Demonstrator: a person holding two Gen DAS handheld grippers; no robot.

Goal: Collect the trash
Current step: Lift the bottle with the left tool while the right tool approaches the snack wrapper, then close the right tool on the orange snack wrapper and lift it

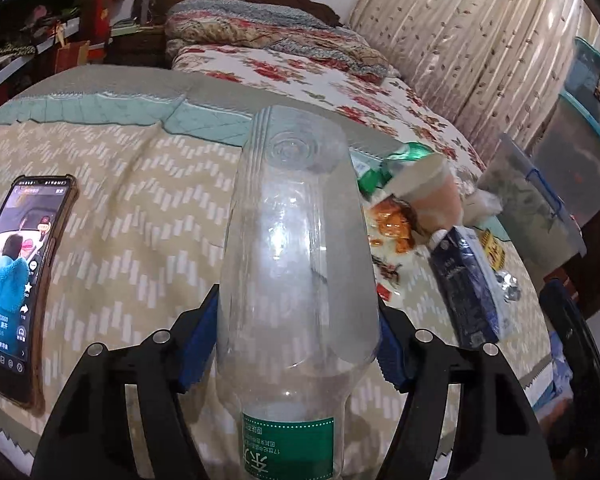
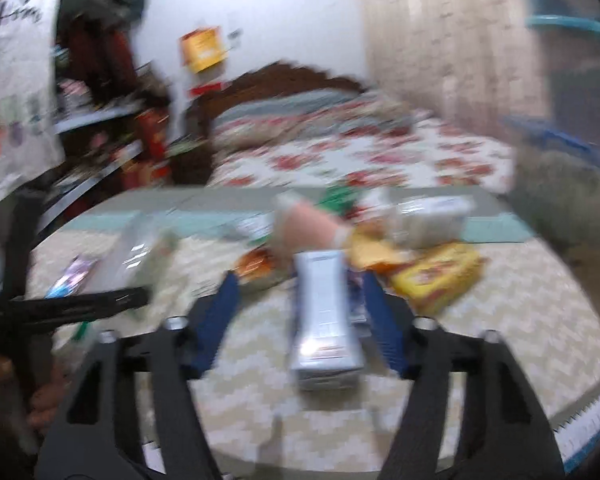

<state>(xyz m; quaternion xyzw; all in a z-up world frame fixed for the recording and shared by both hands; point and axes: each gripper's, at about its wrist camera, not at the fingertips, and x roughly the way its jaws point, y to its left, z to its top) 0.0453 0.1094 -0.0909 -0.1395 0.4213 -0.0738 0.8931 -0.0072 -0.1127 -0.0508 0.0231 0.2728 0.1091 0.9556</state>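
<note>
A clear plastic bottle with a green label points its base away from the left wrist camera, over the beige zigzag table cover. My left gripper is shut on it, a blue pad pressing each side. In the blurred right wrist view a silver and blue drink carton lies between the fingers of my right gripper. The right pad is against the carton, while a gap shows between the carton and the left pad, so the gripper is open. The same carton shows in the left wrist view.
More litter lies beyond the carton: a pink cup, an orange wrapper, a green wrapper, a yellow packet and crumpled foil. A lit phone lies at the left. Storage boxes and a bed stand behind.
</note>
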